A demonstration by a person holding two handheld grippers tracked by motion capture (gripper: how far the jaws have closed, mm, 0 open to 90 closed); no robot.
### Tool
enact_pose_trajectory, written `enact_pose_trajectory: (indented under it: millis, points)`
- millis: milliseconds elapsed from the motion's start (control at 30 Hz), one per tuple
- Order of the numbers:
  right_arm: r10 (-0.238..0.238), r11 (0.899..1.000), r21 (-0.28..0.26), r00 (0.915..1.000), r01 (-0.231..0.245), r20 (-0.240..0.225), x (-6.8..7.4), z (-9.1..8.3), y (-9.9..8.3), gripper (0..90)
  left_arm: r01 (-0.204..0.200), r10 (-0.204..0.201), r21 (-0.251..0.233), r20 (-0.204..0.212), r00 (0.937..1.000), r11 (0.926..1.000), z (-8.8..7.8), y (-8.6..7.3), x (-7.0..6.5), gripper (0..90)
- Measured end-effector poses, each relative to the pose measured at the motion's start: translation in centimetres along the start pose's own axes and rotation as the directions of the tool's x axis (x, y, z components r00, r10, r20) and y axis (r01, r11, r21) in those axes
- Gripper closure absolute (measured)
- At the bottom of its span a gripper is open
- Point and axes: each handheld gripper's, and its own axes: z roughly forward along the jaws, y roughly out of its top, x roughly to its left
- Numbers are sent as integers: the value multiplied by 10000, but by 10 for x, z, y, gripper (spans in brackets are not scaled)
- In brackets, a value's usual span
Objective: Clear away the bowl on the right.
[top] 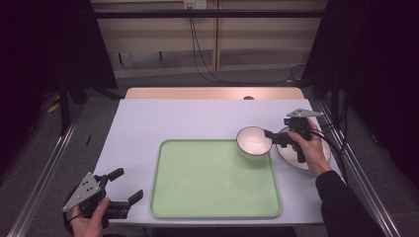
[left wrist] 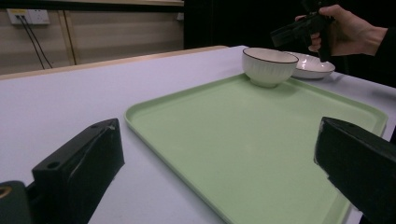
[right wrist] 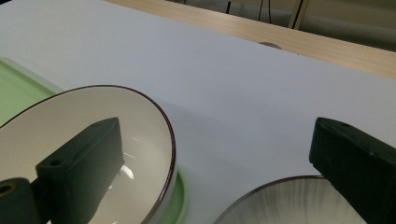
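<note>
Bowl (top: 254,142): far right corner of tray (top: 197,197). Right gripper (top: 271,134) jaws wide, straddling its rim (no grip). Left gripper (top: 129,185): jaws wide, empty.

open tray (top: 212,197) beside bowl (top: 253,141)

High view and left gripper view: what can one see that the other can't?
High view alone: the left gripper in a hand, plus the grey floor. Left gripper view alone: a wall socket. Both share the green tray, the white bowl on its corner, the plate and the right gripper.
</note>
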Motion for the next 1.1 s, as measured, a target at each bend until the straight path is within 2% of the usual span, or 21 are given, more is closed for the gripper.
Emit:
enact_pose_trajectory:
  millis: [33,167,200,400,467,733,833,1000,1100]
  points:
    - [4,10000,-36,10000,-4,13,0,-4,-2,22,89,-90,-40,-66,9999,10000,0,0,0,13]
    - [-181,9998,-124,9998,183,121,1,-10,-7,24,4,-4,25,-56,10000,10000,-1,0,1,13]
    - [-181,9998,-124,9998,183,121,1,-10,-7,24,103,-103,-47,-54,9999,9999,0,0,0,13]
    - [-262,9990,-365,9994,271,247,3,-22,-10,24,-37,37,68,-48,10000,10000,-1,0,1,13]
    - [-311,9986,-408,9990,324,310,2,-26,-12,24,78,-78,-28,-59,10000,10000,0,0,0,13]
    - [-204,9977,-625,9976,245,659,1,-41,-22,24,102,-103,-135,-90,9999,9999,-1,0,0,13]
    - [-86,9969,-777,9979,136,649,0,-50,-26,27,71,-71,-117,-50,10000,9999,-1,0,0,13]
    - [-35,9974,-712,9984,75,557,-5,-63,-33,28,166,-167,-157,-101,9998,9997,-1,0,0,13]
    - [-218,9976,-648,9980,257,594,-4,-68,-36,29,136,-136,-135,-58,9999,9998,-1,0,0,13]
